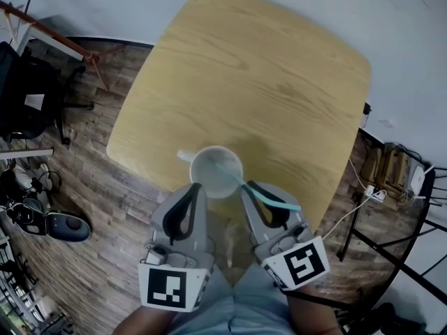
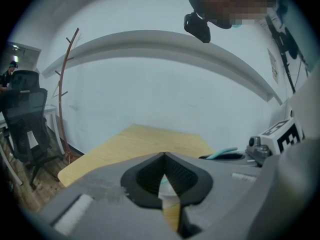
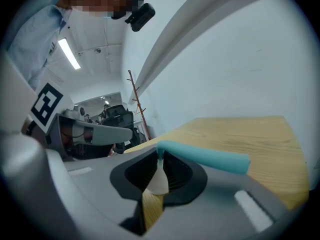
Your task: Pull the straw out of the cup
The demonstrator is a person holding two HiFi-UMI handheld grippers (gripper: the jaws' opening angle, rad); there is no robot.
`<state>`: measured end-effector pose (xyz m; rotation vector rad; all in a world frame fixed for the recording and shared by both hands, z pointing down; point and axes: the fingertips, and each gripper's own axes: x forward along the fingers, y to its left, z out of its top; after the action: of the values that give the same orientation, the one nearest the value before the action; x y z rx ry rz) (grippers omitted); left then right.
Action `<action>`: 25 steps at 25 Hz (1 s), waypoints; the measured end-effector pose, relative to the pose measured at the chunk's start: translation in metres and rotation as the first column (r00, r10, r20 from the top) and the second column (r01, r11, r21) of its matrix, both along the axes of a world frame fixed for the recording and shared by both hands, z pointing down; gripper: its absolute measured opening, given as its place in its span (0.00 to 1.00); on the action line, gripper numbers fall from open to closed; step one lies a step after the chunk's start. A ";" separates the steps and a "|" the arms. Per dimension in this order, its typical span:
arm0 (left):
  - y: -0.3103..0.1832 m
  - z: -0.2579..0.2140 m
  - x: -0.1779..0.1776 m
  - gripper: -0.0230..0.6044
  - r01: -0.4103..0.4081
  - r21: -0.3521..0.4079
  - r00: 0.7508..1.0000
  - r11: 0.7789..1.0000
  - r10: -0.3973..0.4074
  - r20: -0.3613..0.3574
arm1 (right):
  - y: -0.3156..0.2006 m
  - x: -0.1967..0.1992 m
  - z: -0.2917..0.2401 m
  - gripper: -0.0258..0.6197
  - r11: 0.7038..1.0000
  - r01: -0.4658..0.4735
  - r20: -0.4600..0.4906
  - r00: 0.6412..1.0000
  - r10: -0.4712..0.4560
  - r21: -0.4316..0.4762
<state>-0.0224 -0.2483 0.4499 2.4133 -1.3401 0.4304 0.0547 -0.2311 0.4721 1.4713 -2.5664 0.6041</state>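
Right gripper (image 3: 160, 156) is clamping the straw (image 3: 205, 156) at its tips. My left gripper (image 2: 164, 155) is sitting closed just beside the cup (image 1: 209, 160). Both are crowding the cup at the table's (image 1: 244, 68) near edge, with a chair (image 1: 28, 89) and cables (image 1: 363, 201) lying well off. The straw's lower end is hiding inside the cup; its free end is jutting past my right jaws, rightward.

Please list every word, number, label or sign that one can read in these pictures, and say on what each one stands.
No words or numbers can be read.
Left marker cube: black-and-white square pattern, no letters.
Right marker cube: the same kind of pattern.
Sheet on the wall: too small and blurred to read.
Cup, straw: plain, no print.
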 end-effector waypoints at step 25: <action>0.057 -0.101 0.000 0.07 0.050 0.245 0.998 0.968 -0.037 -0.059 | 0.048 0.000 -0.121 0.11 0.962 0.013 -0.037 0.999 -0.003 0.274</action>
<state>-0.0222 -0.1912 0.3492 2.5654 -1.4977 0.1951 0.0545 -0.1831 0.3515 1.5315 -2.7128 0.2223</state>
